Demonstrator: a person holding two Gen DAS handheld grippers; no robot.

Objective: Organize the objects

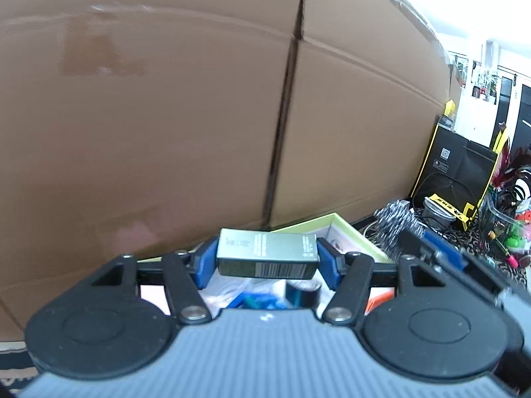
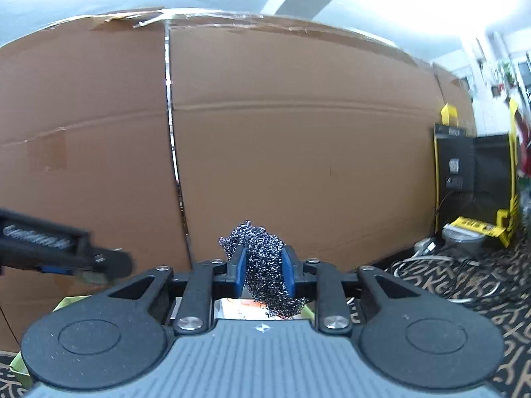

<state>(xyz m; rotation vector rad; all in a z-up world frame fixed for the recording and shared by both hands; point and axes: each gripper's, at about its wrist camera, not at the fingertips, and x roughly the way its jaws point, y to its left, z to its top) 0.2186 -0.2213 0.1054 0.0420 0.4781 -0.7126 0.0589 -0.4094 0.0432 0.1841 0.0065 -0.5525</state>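
The left gripper has its blue pads pressed against the two short ends of a small grey-green carton, which it holds lying crosswise, barcode face toward the camera, above the open green-rimmed box. Below the carton, inside that box, the left wrist view shows crumpled clear plastic, something blue and a dark roll; none of these appear in the right wrist view, where only an orange-and-white patch of the box's contents shows under the fingers. The right gripper is closed narrowly on a dark metal scouring pad, which bulges above and hangs below its blue pads, just right of the green-rimmed box's near corner. The left view catches that same pad and the right tool from the side, to the right of the box; the right view shows the left tool as a blurred dark bar to the left. Behind the box stands a wall of large cardboard cartons. To the right of the box, on a patterned cloth, stand a black-and-yellow package and looped cables; only the left view reaches the colourful clutter beyond.
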